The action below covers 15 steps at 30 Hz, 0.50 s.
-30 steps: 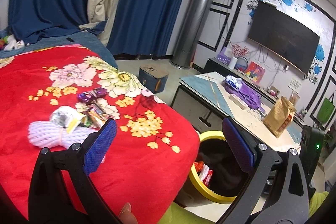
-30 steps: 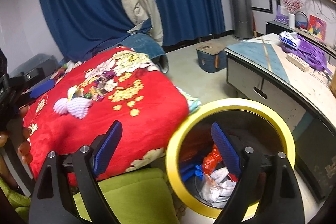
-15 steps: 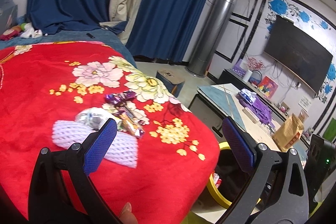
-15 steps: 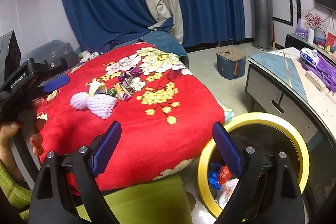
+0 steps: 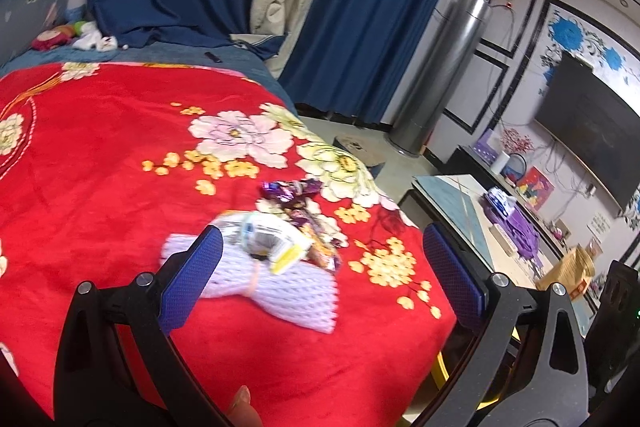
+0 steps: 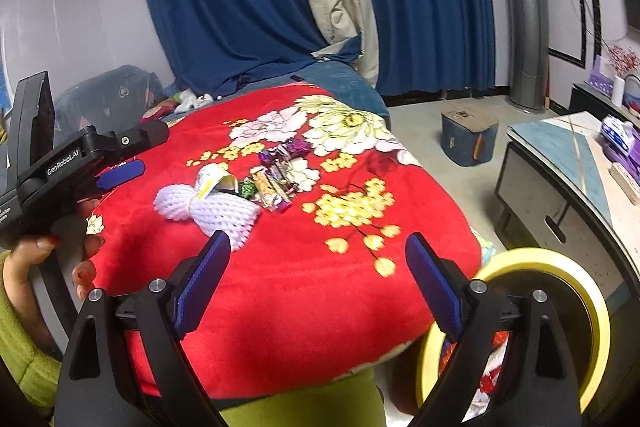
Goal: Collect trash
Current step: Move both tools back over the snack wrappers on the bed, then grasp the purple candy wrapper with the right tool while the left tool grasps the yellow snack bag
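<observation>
Red floral blanket (image 6: 280, 267) carries a small litter pile: white foam net (image 5: 276, 287), crinkly wrappers (image 6: 272, 183). Both look light and soft; I'd pinch the net at its tied waist. Left gripper (image 5: 320, 279) and right gripper (image 6: 316, 287) both gape wide, empty.

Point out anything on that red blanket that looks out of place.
A small heap of litter sits on the red floral blanket: a white foam fruit net, a crumpled white-and-yellow wrapper against it, and purple and orange candy wrappers beside them. It belongs in the yellow-rimmed bin beside the bed, which already holds trash.
</observation>
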Motion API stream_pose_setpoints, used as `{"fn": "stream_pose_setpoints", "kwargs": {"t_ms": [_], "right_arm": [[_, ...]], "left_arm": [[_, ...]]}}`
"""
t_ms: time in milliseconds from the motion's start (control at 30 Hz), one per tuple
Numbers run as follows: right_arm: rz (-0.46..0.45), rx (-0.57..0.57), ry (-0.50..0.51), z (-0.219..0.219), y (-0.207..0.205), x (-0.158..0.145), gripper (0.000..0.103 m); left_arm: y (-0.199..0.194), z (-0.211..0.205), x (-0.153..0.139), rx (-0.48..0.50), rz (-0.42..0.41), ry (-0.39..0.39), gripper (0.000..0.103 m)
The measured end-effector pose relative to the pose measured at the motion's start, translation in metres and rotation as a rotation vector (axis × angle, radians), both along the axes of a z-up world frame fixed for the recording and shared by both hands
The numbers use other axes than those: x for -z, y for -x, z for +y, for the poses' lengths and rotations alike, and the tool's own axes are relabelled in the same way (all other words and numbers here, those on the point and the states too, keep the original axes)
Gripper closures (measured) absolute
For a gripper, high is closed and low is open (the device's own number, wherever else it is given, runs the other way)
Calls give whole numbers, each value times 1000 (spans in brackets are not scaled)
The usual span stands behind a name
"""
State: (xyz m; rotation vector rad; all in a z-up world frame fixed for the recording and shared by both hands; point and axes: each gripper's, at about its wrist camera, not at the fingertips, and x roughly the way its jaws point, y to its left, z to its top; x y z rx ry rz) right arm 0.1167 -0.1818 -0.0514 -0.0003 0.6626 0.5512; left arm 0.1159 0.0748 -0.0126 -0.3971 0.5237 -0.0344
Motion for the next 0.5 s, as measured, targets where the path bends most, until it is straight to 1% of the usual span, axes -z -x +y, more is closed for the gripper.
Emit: {"fn": "stream_pose_setpoints", "kwargs": {"t_ms": [200,400,433,467,500], "right_arm": [[-5,-42,14,21,-11,2,17],[-6,-58,16,37,-29,4,17],[-3,-56,16,40,-33,5,17],[2,-57,13,43,-38,6,19],[10,-62,10,47,-43,8,23]], "left_arm": [[-4,22,7,-33,27,22,11],[-8,33,9,-40,50,11,11],[-9,35,9,-40,50,13,12],[-9,37,8,-38,51,17,15],[-11,40,8,-36,53,24,20]]}}
